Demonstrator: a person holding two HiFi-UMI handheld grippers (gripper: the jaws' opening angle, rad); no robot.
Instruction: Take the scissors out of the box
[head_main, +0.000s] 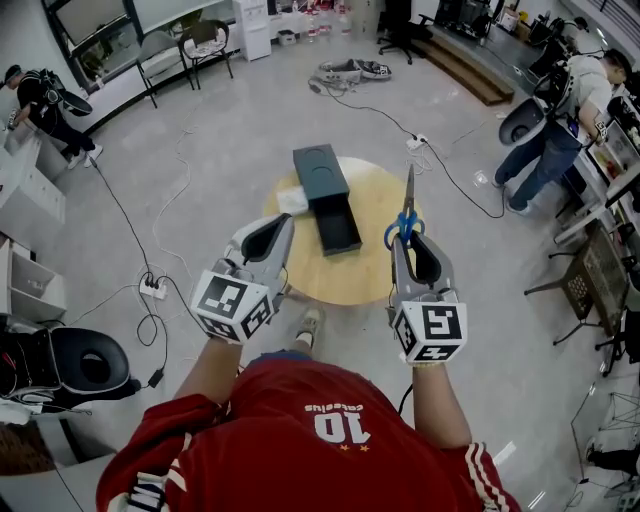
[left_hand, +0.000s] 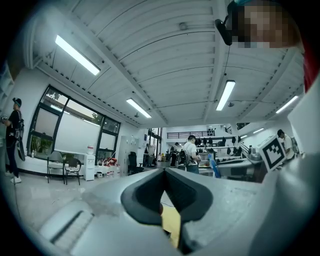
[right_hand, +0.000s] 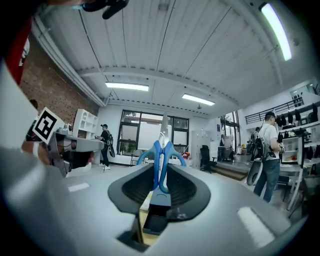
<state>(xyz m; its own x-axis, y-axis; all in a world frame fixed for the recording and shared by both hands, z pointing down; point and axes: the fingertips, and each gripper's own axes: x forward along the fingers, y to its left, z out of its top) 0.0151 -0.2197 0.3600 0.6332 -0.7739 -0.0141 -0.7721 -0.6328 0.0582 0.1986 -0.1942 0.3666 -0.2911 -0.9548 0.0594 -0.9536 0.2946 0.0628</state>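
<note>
Since the right claw (head_main: 406, 242) pinches the scissors (head_main: 409, 195) only by their blue handle loops, above the counter (head_main: 370, 275) and clear of the open box (head_main: 328, 195), a slip could drop them; left claw (head_main: 284, 228) closed, empty.

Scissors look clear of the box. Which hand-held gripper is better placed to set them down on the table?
Right, likely: the right hand-held gripper clamps the scissors by their blue handles above the round table. The left hand-held gripper is shut and empty.
</note>
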